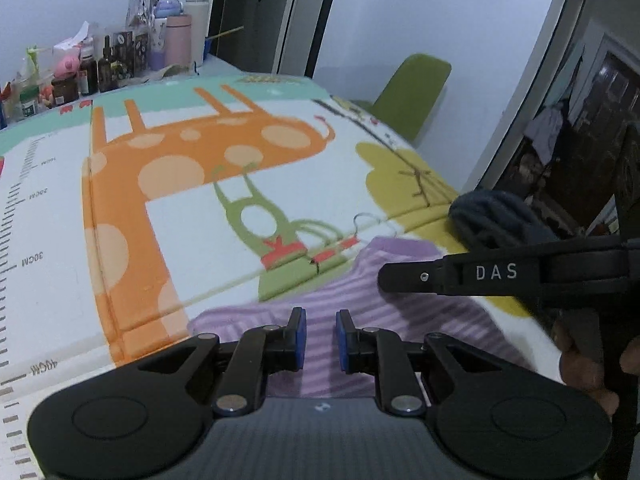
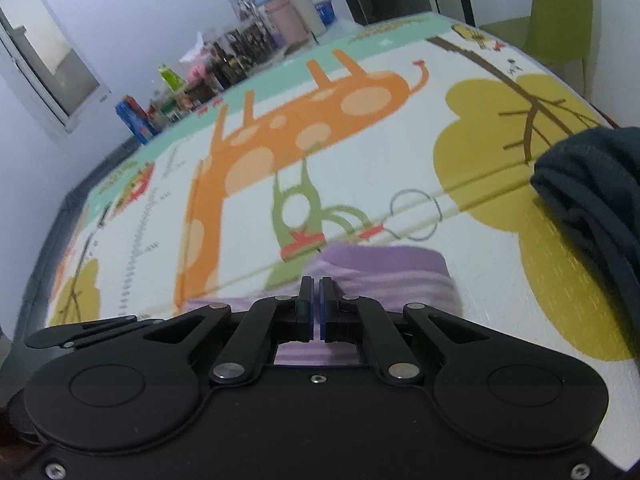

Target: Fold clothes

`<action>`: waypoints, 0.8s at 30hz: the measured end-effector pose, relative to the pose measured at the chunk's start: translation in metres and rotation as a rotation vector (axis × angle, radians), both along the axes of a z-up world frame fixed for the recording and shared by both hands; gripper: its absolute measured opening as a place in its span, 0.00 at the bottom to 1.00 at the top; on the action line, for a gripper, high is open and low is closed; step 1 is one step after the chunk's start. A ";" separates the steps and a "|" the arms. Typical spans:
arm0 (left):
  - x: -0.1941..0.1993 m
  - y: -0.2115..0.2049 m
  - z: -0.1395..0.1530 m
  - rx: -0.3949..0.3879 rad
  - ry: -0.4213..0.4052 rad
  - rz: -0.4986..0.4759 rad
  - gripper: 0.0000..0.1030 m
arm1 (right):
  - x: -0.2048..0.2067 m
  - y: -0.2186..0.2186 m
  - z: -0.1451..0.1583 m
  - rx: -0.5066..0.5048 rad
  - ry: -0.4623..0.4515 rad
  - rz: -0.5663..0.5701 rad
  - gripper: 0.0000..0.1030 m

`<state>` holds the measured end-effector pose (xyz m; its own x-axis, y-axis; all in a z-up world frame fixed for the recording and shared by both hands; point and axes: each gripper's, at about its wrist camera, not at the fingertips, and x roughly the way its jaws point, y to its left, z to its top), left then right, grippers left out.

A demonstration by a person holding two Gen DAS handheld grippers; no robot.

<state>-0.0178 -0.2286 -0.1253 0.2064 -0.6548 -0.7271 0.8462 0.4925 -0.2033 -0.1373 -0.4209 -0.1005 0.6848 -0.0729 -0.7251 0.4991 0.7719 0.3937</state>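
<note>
A lilac striped garment (image 1: 400,252) lies folded on the giraffe play mat (image 1: 132,208), near its front edge. My left gripper (image 1: 321,338) hovers just above the cloth, jaws a little apart, nothing between the blue pads. My right gripper (image 1: 386,278) reaches in from the right, seen side on, with a hand (image 1: 580,364) on its handle. In the right wrist view the right gripper (image 2: 316,306) is shut over the same garment (image 2: 384,268), and no cloth shows between its pads. The left gripper's finger (image 2: 52,338) shows at the lower left.
A dark blue garment (image 1: 492,220) (image 2: 592,184) lies bunched at the mat's right edge. Bottles, flasks and boxes (image 1: 100,64) (image 2: 240,56) crowd the far left corner. A green chair (image 1: 412,92) (image 2: 560,20) stands beyond the far right edge.
</note>
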 end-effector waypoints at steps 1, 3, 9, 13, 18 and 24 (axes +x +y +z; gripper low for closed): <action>0.001 0.000 -0.002 0.008 0.000 -0.001 0.18 | 0.001 0.000 -0.004 0.000 0.009 0.000 0.02; 0.002 0.001 -0.006 0.022 -0.001 -0.004 0.18 | 0.001 0.000 -0.009 -0.004 0.021 0.002 0.02; 0.009 0.007 -0.010 0.041 0.006 0.013 0.14 | 0.001 -0.004 -0.017 -0.013 0.049 -0.008 0.00; 0.012 0.013 -0.008 0.045 0.001 0.029 0.12 | -0.005 -0.009 -0.018 -0.007 0.052 -0.015 0.00; 0.015 0.023 0.000 0.054 -0.019 0.065 0.12 | -0.017 -0.014 -0.016 0.004 0.045 -0.038 0.00; 0.015 0.038 0.025 0.018 -0.037 0.105 0.14 | -0.033 -0.010 0.010 -0.031 0.020 -0.058 0.02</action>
<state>-0.0031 -0.1904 -0.0998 0.2997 -0.6149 -0.7295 0.7967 0.5820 -0.1633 -0.1698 -0.4314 -0.0902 0.6642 -0.1353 -0.7353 0.5512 0.7531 0.3593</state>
